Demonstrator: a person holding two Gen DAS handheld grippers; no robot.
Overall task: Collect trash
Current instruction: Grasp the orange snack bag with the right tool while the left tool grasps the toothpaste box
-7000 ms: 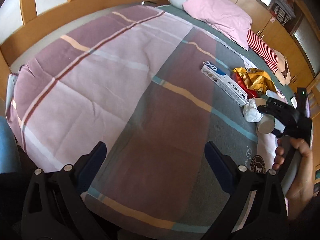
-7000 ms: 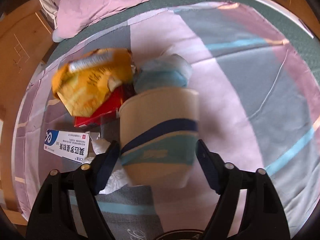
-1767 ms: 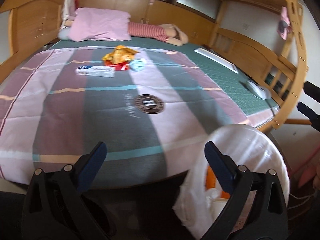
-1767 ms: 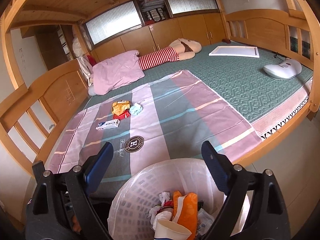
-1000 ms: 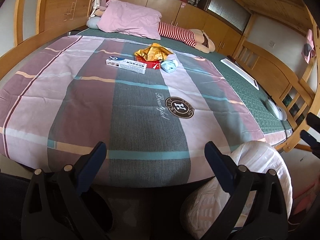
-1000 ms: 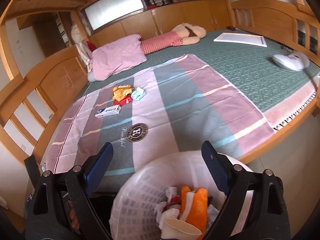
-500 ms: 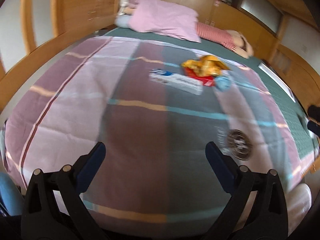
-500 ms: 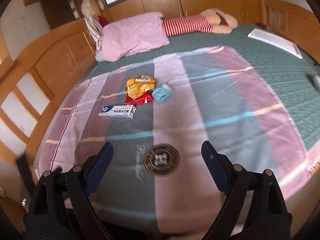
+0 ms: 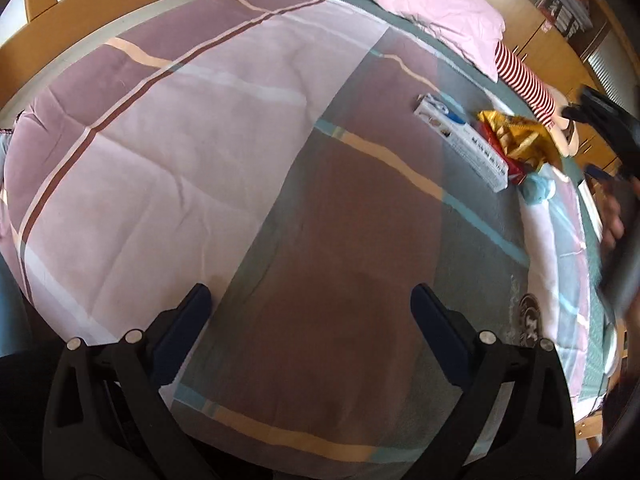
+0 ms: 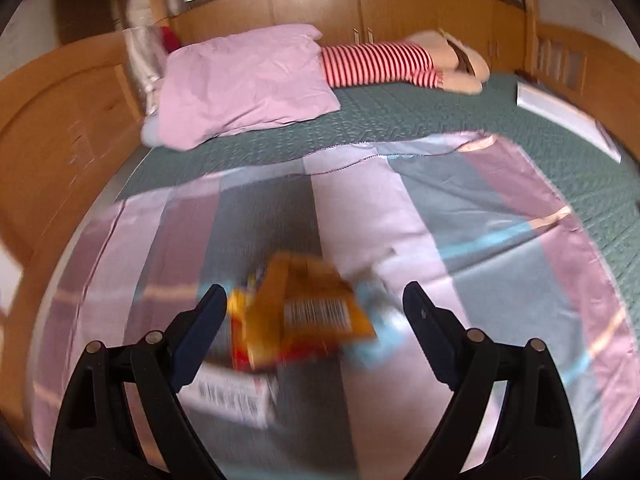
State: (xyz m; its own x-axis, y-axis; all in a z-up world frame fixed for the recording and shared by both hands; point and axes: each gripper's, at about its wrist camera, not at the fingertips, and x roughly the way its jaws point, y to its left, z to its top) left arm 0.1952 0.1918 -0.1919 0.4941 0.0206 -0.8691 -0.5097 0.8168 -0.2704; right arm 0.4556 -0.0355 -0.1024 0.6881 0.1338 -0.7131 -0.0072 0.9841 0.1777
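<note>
A yellow snack bag (image 10: 304,312) lies on the striped bedspread between my right gripper's (image 10: 314,304) open fingers, blurred. Under it is a red wrapper (image 10: 248,356); a white toothpaste box (image 10: 232,396) lies lower left and a light blue crumpled piece (image 10: 384,320) to the right. In the left wrist view the same pile sits far right: box (image 9: 464,140), yellow bag (image 9: 520,140), blue piece (image 9: 538,190). My left gripper (image 9: 310,312) is open and empty over the bedspread. The right gripper's body (image 9: 616,136) shows at that view's right edge.
A pink pillow (image 10: 244,84) and a striped plush doll (image 10: 384,64) lie at the head of the bed. Wooden bed rails (image 9: 100,12) run along the left side. A white flat board (image 10: 560,112) lies on the green mat at right.
Both grippers have moved from the white bin by the bed's edge back over the bed. The right gripper has come down close over the yellow bag pile.
</note>
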